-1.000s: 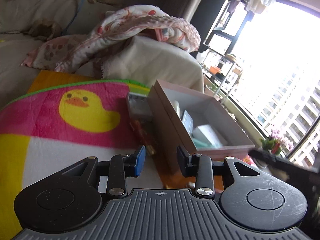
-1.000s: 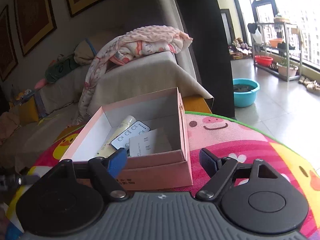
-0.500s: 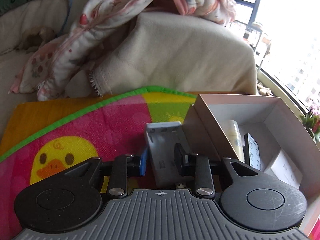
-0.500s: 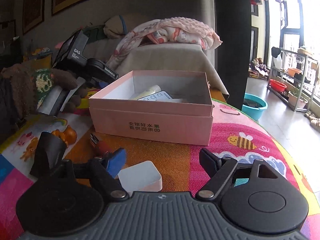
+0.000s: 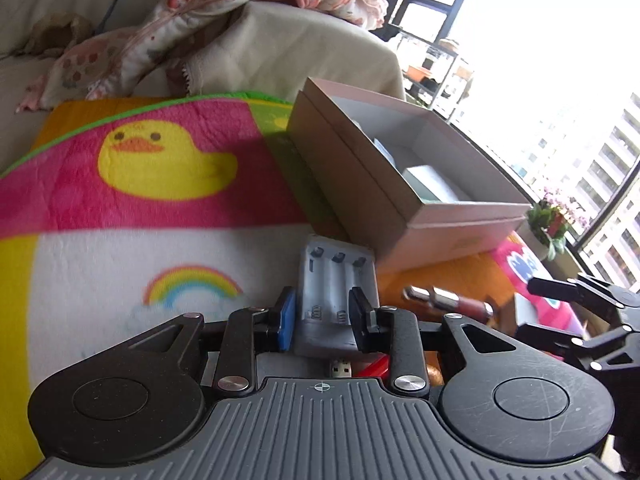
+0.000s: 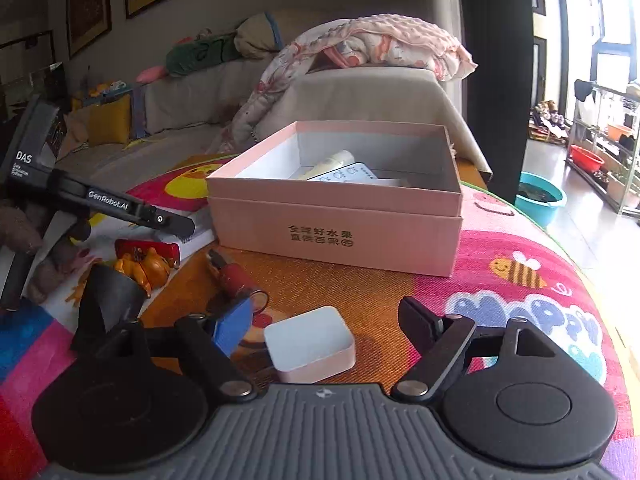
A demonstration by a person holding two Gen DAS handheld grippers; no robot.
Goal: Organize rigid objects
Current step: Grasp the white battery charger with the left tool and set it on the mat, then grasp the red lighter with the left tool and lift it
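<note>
My left gripper is shut on a grey battery charger, with a pad on each of its long sides, just off the near corner of the open pink box. The right wrist view shows the same pink box holding a cream tube and a white card. My right gripper stands open low over the mat. A small white case lies between its fingers, touching neither.
A dark red keychain tool, an orange toy figure, a red USB stick and a black object lie on the colourful play mat. A blanket-draped sofa stands behind the box.
The left gripper closed on the charger beside the box and drew it back toward the box's near corner. The right gripper swung from the box down to the white case, then held still.
</note>
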